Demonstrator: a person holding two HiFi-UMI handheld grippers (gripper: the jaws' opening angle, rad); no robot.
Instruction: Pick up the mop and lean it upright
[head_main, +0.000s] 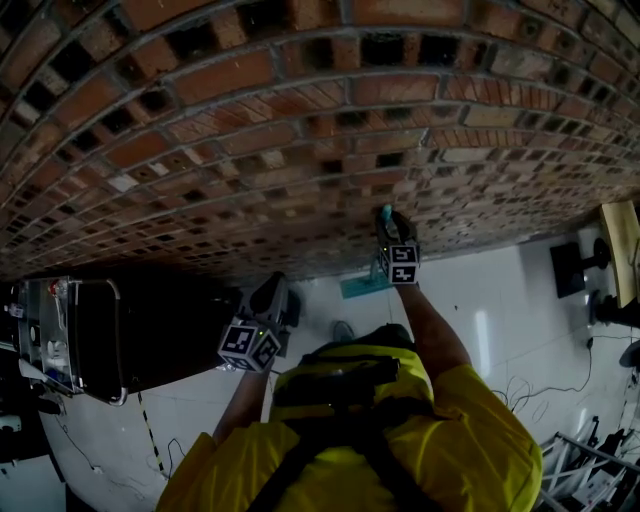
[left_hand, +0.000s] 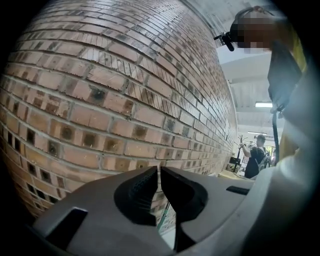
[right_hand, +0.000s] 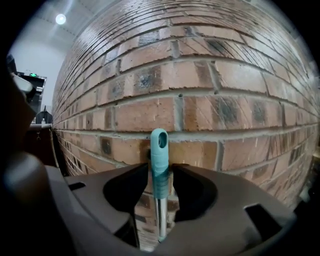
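The mop stands upright against the brick wall (head_main: 300, 130). Its teal head (head_main: 362, 288) rests on the white floor, and its teal handle tip (right_hand: 159, 150) touches the bricks. My right gripper (right_hand: 160, 171) is around the top of the handle, jaws open a little wider than the pole, pads not pressing on it. In the head view the right gripper (head_main: 390, 228) is raised at the wall. My left gripper (head_main: 272, 300) is lower and to the left, away from the mop. Its jaws (left_hand: 159, 187) are shut on nothing; a piece of the mop's pole (left_hand: 165, 214) shows beyond them.
A dark cart with equipment (head_main: 90, 340) stands at the left by the wall. A wooden desk (head_main: 622, 245) and cables (head_main: 540, 385) on the floor are at the right. A person (left_hand: 257, 156) stands far off along the wall.
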